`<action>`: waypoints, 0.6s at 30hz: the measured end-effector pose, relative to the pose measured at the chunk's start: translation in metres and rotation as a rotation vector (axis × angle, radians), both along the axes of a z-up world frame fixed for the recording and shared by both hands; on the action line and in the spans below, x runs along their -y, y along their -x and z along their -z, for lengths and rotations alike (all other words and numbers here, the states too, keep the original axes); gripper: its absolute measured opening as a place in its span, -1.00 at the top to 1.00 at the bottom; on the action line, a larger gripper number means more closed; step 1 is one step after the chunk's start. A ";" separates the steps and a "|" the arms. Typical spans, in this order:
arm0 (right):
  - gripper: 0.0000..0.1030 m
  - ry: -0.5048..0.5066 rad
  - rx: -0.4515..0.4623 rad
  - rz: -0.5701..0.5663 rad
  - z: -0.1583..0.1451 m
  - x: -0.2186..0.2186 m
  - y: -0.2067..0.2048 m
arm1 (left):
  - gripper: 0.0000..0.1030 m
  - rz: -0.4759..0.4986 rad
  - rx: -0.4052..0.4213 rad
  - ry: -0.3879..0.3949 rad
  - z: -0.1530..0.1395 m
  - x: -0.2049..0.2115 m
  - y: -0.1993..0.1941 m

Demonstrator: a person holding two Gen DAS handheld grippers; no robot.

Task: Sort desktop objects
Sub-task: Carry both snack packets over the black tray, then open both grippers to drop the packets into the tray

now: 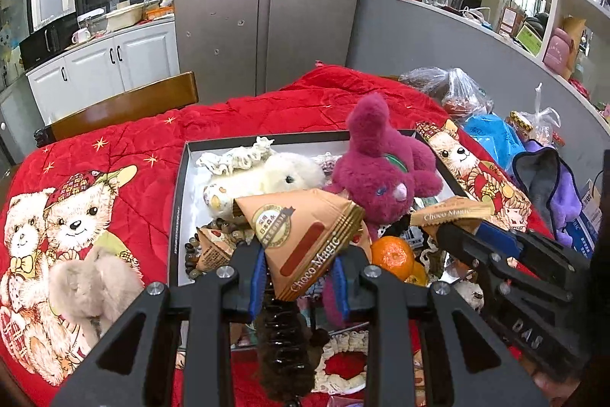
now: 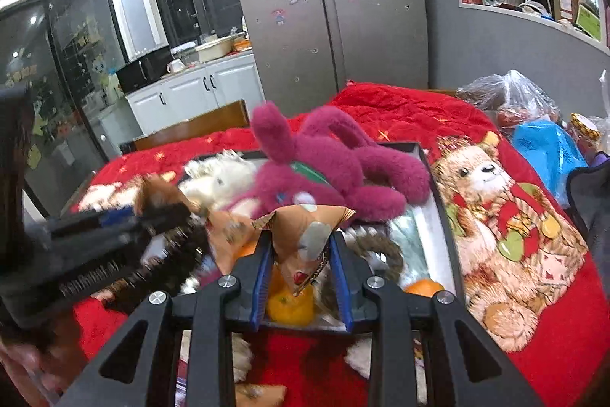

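Observation:
My left gripper (image 1: 299,273) is shut on a tan triangular Choco Magic packet (image 1: 305,231), its blue pads pressing both sides. It hangs over the black-rimmed box (image 1: 179,201). The box holds a purple plush (image 1: 381,174), a white plush (image 1: 282,174), a mandarin (image 1: 392,254), brown beads (image 1: 194,250) and another packet (image 1: 213,246). My right gripper (image 2: 301,273) is shut on a second tan packet (image 2: 305,231) above a mandarin (image 2: 289,304) in the box (image 2: 438,201). In the left wrist view the right gripper (image 1: 446,227) reaches in from the right with its packet (image 1: 450,212).
A red bear-print quilt (image 1: 114,147) covers the table. On it lie a beige plush (image 1: 87,288), a dark spiral hair piece (image 1: 282,342) and a lace scrunchie (image 1: 343,361). Plastic bags (image 1: 453,90), a blue bag (image 1: 492,136) and a purple cloth (image 1: 549,178) crowd the right. A wooden chair (image 1: 126,105) stands behind.

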State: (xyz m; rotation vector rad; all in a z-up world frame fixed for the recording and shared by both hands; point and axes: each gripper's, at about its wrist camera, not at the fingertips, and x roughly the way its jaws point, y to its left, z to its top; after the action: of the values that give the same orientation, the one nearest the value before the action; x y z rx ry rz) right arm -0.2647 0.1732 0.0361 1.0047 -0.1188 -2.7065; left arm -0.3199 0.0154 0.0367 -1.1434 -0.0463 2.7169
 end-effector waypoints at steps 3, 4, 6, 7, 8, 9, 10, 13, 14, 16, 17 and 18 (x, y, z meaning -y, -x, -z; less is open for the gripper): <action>0.43 0.052 0.017 0.001 0.001 -0.005 0.007 | 0.43 0.000 0.005 -0.004 0.000 0.002 0.000; 0.43 0.060 0.016 -0.006 0.000 -0.004 0.008 | 0.43 -0.003 0.004 -0.005 0.000 0.002 0.000; 0.43 0.039 0.003 -0.023 -0.001 0.002 0.007 | 0.43 -0.005 0.000 0.001 0.000 0.002 0.001; 0.43 0.033 0.002 -0.028 0.000 0.004 0.006 | 0.43 -0.008 0.000 0.002 0.000 0.003 0.001; 0.43 0.032 0.003 -0.032 0.001 0.006 0.007 | 0.43 -0.008 0.003 0.002 0.001 0.003 0.002; 0.43 0.032 0.006 -0.030 0.003 0.007 0.007 | 0.43 -0.008 0.006 0.000 0.002 0.004 0.003; 0.43 0.031 0.003 -0.029 0.004 0.008 0.007 | 0.43 -0.007 0.010 -0.005 0.003 0.004 0.004; 0.40 0.012 -0.020 -0.028 0.009 0.007 0.009 | 0.42 -0.007 0.019 -0.008 0.005 0.004 0.006; 0.40 0.025 -0.014 -0.028 0.010 0.006 0.010 | 0.42 -0.008 0.020 -0.004 0.006 0.004 0.006; 0.38 0.070 -0.015 -0.019 0.009 0.001 0.011 | 0.41 -0.010 0.018 0.005 0.007 0.003 0.006; 0.34 0.073 -0.014 -0.019 0.008 -0.001 0.011 | 0.41 -0.006 0.018 0.007 0.006 0.003 0.006; 0.20 0.072 -0.015 -0.019 0.007 0.000 0.011 | 0.39 -0.005 0.016 0.009 0.006 0.002 0.005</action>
State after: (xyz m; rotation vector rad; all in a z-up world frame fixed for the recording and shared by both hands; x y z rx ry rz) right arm -0.2756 0.1736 0.0291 0.9603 -0.2016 -2.6716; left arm -0.3250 0.0132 0.0311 -1.1694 -0.0385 2.7151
